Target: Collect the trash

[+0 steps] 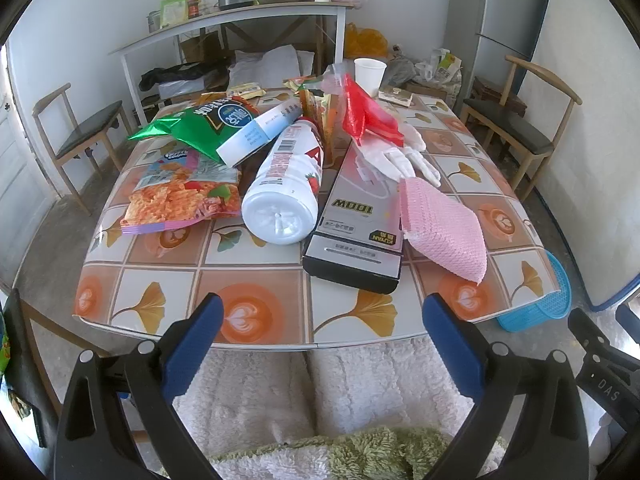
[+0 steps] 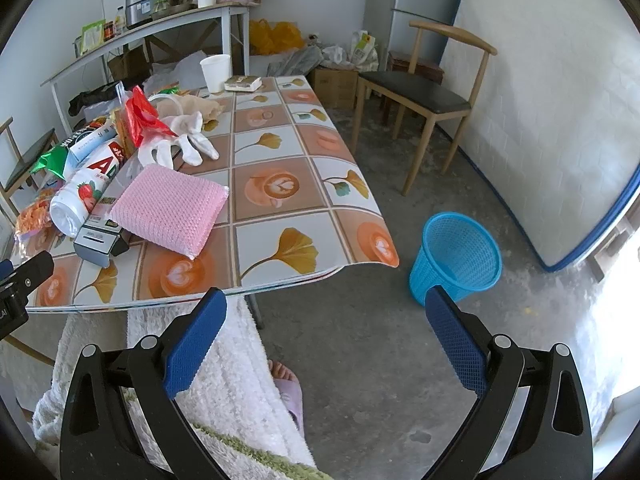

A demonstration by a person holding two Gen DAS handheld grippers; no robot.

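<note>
Trash is heaped on the tiled table (image 1: 256, 312) (image 2: 280, 184): a white bottle (image 1: 286, 188) (image 2: 82, 196) on its side, an orange snack bag (image 1: 184, 196), a green chip bag (image 1: 200, 124), a long grey box (image 1: 356, 224) (image 2: 98, 236), a pink sponge (image 1: 444, 224) (image 2: 170, 210), a white glove (image 1: 404, 152) (image 2: 184, 144), a red wrapper (image 1: 364, 114) (image 2: 140, 116) and a paper cup (image 1: 370, 74) (image 2: 216, 72). A blue basket (image 2: 456, 258) (image 1: 540, 300) stands on the floor right of the table. My left gripper (image 1: 322, 328) hangs open before the table's near edge. My right gripper (image 2: 326, 326) is open above the floor, holding nothing.
Wooden chairs (image 1: 86, 136) (image 2: 424, 96) stand left and right of the table. A white shelf (image 1: 224, 28) with kitchenware and bags runs along the back wall. A mattress (image 2: 552, 112) leans at right. A person's fluffy robe (image 1: 320, 392) and slippered foot (image 2: 288, 388) are below me.
</note>
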